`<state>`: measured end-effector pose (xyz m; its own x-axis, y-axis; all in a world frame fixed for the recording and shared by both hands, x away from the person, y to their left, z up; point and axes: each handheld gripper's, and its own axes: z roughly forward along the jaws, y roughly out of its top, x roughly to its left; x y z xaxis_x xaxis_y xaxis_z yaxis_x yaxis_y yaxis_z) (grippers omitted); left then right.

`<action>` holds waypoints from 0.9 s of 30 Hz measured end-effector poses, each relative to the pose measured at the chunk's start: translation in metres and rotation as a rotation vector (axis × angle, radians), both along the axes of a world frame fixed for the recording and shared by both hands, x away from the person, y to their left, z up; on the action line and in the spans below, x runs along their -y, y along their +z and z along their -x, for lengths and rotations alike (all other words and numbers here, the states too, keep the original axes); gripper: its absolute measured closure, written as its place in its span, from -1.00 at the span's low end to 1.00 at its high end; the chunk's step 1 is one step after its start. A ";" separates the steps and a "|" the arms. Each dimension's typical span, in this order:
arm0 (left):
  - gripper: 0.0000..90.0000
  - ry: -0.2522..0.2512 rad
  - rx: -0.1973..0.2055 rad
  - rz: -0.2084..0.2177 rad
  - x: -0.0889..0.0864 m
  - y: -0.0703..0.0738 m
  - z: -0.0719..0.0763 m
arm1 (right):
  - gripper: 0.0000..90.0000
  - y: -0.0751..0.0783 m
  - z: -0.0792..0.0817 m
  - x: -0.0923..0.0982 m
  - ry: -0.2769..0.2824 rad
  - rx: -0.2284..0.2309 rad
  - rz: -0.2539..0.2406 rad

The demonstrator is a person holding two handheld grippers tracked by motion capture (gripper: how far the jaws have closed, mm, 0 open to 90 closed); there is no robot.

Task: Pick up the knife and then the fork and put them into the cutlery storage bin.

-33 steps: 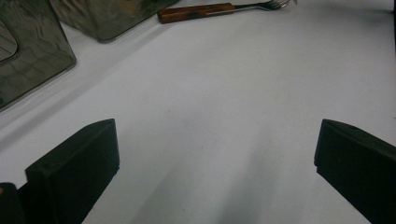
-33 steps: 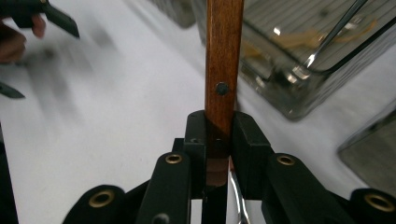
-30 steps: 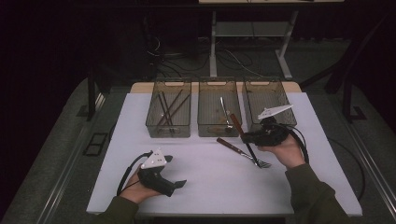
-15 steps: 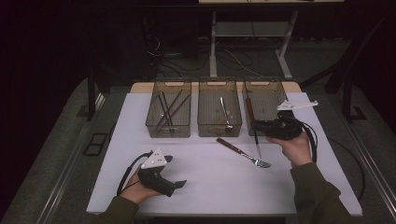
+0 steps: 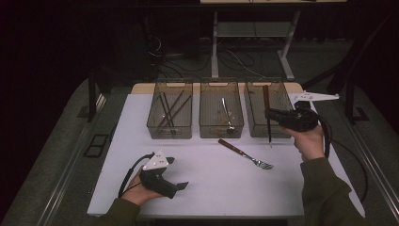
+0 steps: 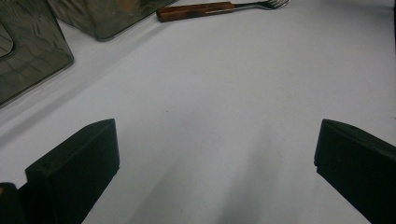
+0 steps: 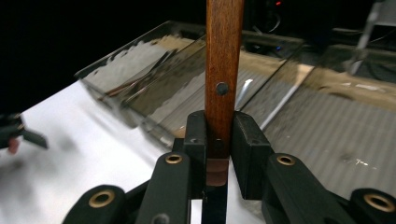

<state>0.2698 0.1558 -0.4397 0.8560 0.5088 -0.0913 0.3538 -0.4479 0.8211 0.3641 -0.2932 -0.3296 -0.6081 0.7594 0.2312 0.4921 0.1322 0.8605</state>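
My right gripper [image 5: 271, 114] [image 7: 219, 135] is shut on a knife [image 5: 268, 123] with a brown wooden handle [image 7: 224, 56]. The knife hangs upright, handle up and blade down, at the front wall of the right clear bin [image 5: 280, 94]. A fork with a wooden handle [image 5: 244, 154] [image 6: 196, 10] lies on the white table in front of the bins. My left gripper [image 5: 178, 173] [image 6: 215, 172] rests on the table near the front left, jaws wide open with bare tabletop between them.
Three clear bins stand in a row at the back of the white table [image 5: 211, 188]. The left bin [image 5: 162, 127] holds several dark sticks, the middle bin [image 5: 207, 127] a metal utensil. Table legs and cables lie beyond in the dark.
My right gripper has risen and moved right with the knife, from just above the table near the fork to the right bin. The left gripper stayed put.
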 end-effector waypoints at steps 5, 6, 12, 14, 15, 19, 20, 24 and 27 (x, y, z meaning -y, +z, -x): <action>-1.00 0.000 0.000 0.002 0.000 0.000 0.000 | 0.71 0.011 -0.011 0.013 -0.066 0.017 -0.002; -1.00 -0.001 0.000 0.001 0.000 0.000 0.000 | 0.71 0.013 -0.013 0.015 -0.078 0.030 -0.004; -1.00 -0.002 0.000 0.005 0.001 0.000 0.000 | 0.71 0.024 -0.028 0.025 -0.146 0.051 0.015; -1.00 0.004 -0.003 0.012 0.001 0.000 0.000 | 0.71 0.027 -0.036 0.028 -0.168 0.055 0.026; -1.00 0.007 -0.005 0.017 0.002 -0.001 0.001 | 0.71 0.028 -0.040 0.030 -0.179 0.054 0.039; -1.00 0.002 -0.003 0.015 0.002 0.000 0.001 | 0.71 0.027 -0.059 0.032 -0.223 0.041 0.102; -1.00 0.001 -0.003 0.015 0.002 0.000 0.001 | 0.71 0.024 -0.064 0.032 -0.228 0.031 0.118; -1.00 0.000 -0.006 0.020 0.002 0.000 0.001 | 0.71 0.007 -0.079 0.035 -0.245 -0.016 0.164; -1.00 -0.007 -0.003 0.021 0.002 0.000 0.001 | 0.71 -0.008 -0.087 0.036 -0.256 -0.061 0.190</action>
<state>0.2686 0.1541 -0.4395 0.8590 0.5012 -0.1047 0.3537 -0.4329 0.8292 0.4507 -0.3297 -0.3376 -0.3810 0.9191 0.1006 0.5799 0.1528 0.8002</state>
